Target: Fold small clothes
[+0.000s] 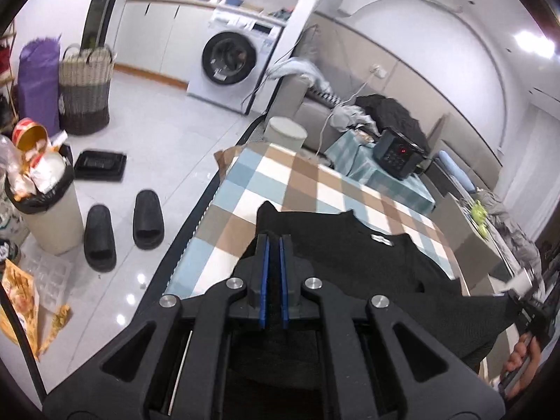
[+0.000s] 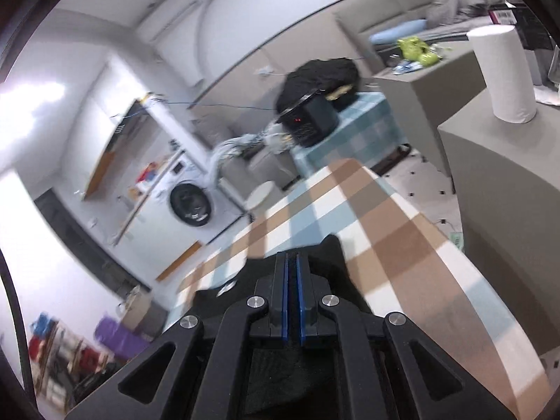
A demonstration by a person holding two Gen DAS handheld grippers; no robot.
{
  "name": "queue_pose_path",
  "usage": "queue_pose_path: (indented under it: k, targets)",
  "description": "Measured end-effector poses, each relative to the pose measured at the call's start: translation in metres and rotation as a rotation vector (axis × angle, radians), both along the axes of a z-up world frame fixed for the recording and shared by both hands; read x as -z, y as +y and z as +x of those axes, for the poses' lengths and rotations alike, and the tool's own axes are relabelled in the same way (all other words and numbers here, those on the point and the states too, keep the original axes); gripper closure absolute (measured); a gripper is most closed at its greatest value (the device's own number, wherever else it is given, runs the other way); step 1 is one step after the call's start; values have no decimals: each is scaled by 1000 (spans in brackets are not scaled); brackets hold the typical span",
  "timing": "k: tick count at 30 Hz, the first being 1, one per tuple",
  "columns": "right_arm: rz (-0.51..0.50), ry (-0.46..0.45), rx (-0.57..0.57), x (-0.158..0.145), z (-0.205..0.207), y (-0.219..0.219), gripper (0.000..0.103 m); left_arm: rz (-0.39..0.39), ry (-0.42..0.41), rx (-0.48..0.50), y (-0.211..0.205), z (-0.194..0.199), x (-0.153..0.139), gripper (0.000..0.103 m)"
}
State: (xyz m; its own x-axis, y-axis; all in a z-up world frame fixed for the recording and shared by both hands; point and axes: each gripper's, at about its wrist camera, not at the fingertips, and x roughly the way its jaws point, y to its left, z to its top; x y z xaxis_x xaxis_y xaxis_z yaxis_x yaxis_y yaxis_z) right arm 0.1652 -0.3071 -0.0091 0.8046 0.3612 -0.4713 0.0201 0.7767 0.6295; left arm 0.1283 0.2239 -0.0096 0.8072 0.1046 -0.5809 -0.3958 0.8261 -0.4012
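Both claws (image 1: 274, 241) (image 2: 291, 259) pinch the black garment (image 1: 350, 241), nearly closed.

No text, brand or number could be read in either view. A small white tag (image 1: 381, 239) sat at the near right on the black knitted garment (image 1: 350, 245), its marks too small to make out. The printed orange snack bag (image 1: 19, 301) on the floor at near left and the control panel on the far white front-loading washing machine (image 1: 231, 66) were too blurred to read.
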Motion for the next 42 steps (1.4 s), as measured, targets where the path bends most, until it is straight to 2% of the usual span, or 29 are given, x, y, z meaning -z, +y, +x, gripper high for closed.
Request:
queue_pose_path:
  k: [2, 3, 4, 6, 7, 9, 14, 16, 19, 23, 28, 32, 35, 40, 42]
  targets:
    - [-21, 76, 13, 15, 22, 5, 98, -33, 49, -20, 11, 20, 12, 99]
    - [-28, 120, 7, 22, 29, 5, 95, -45, 80, -39, 17, 27, 20, 93]
    - [-31, 161, -5, 31, 34, 5, 94, -54, 104, -45, 20, 31, 26, 80]
    - [-35, 219, -12, 46, 34, 0, 90, -92, 142, -64, 29, 32, 40, 64]
    - [-38, 230, -19, 50, 30, -2, 88, -118, 131, -75, 33, 27, 44, 60]
    - [-25, 243, -35, 57, 16, -9, 75, -144, 138, -77, 36, 18, 51, 57]
    - [85, 267, -51, 69, -24, -28, 70, -172, 138, -58, 20, -17, 63, 57]
    - [156, 267, -96, 72, -35, -27, 64, -195, 140, -39, 11, -26, 66, 56]
    - [237, 285, -173, 77, -40, -16, 62, -225, 140, -3, -6, -37, 72, 56]
    - [214, 298, -199, 82, -34, 2, 60, -165, 164, -14, -24, -40, 76, 56]
    - [206, 313, -181, 92, -18, 7, 58, -178, 178, -4, -35, -40, 82, 55]
    - [247, 289, -185, 95, -1, 7, 47, -198, 167, -21, -35, -43, 85, 54]
    - [291, 274, -185, 94, 9, 6, 47, -206, 165, -25, -34, -46, 86, 54]
    - [294, 176, -183, 81, -1, 2, 47, -225, 160, -17, -32, -46, 85, 52]
    - [260, 202, -177, 81, -5, 2, 46, -242, 159, -5, -31, -45, 85, 51]
